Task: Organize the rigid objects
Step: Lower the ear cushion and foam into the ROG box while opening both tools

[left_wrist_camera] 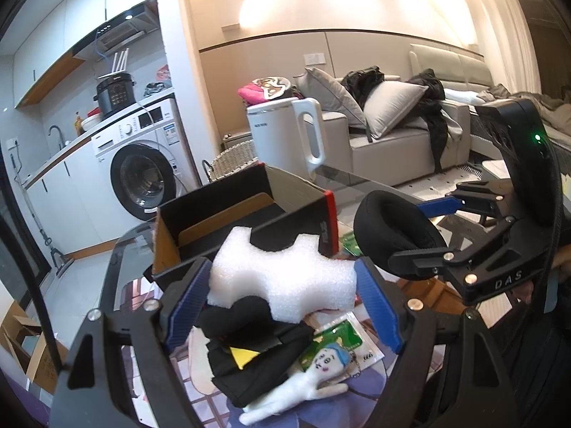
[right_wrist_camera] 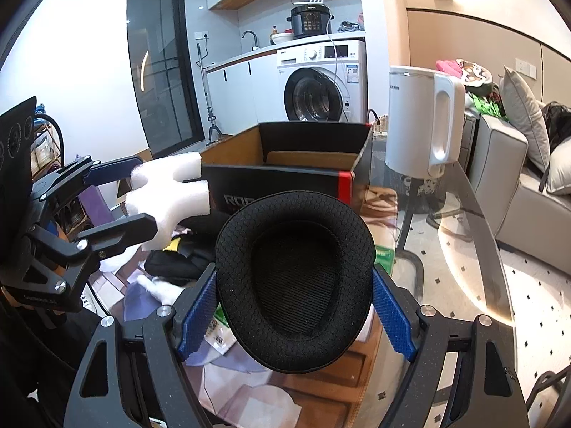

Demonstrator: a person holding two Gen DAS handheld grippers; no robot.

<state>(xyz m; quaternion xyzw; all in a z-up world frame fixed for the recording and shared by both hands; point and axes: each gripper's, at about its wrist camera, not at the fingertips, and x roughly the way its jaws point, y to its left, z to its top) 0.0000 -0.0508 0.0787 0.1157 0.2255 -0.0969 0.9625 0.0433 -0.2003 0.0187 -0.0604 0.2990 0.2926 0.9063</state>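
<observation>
My left gripper (left_wrist_camera: 282, 303) is shut on a white foam block (left_wrist_camera: 285, 281), held above the cluttered glass table; it also shows in the right wrist view (right_wrist_camera: 167, 192). My right gripper (right_wrist_camera: 296, 306) is shut on a black oval ear pad (right_wrist_camera: 296, 281), which also shows in the left wrist view (left_wrist_camera: 396, 239) to the right of the foam. An open black cardboard box (left_wrist_camera: 246, 221) with a red corner stands just behind both; in the right wrist view the box (right_wrist_camera: 307, 157) is straight ahead.
A white electric kettle (left_wrist_camera: 289, 132) stands behind the box on the glass table (right_wrist_camera: 478, 214). Below lie a black pouch (left_wrist_camera: 249, 360), a white plush doll (left_wrist_camera: 307, 388) and a green card (left_wrist_camera: 342, 339). A washing machine and a grey sofa are beyond.
</observation>
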